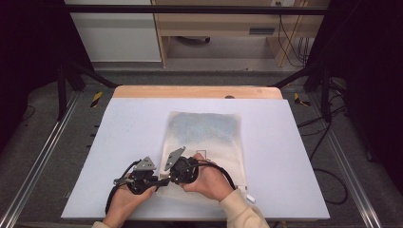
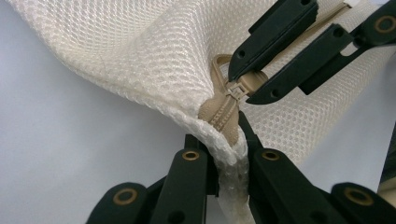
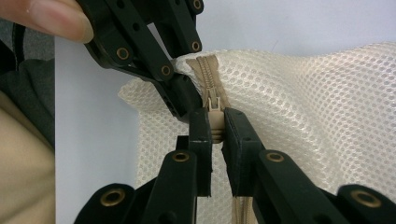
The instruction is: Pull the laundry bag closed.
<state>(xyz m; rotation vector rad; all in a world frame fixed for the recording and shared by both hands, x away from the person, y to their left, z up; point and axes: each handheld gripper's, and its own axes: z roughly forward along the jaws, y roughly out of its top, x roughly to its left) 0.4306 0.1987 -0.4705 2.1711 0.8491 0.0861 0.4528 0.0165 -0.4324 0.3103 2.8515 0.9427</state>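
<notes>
A cream mesh bag [image 1: 214,142] lies flat on the white mat, and something bluish shows through its far half. Its tan zipper [image 2: 224,114] ends at the near left corner. My left gripper [image 2: 226,140] is shut on that corner's bound edge [image 2: 233,182], lifting it off the mat. My right gripper [image 3: 216,119] is shut on the tan zipper pull [image 3: 215,128], close to the end of the track. In the high view the left gripper [image 1: 159,182] and right gripper [image 1: 172,178] meet at that corner, each held in a hand.
The white mat [image 1: 119,142] covers a wooden table [image 1: 197,91]. A small white tag [image 1: 249,197] sticks out at the bag's near right corner. Metal rails [image 1: 38,161] run along both sides, and cables [image 1: 332,180] lie on the floor at the right.
</notes>
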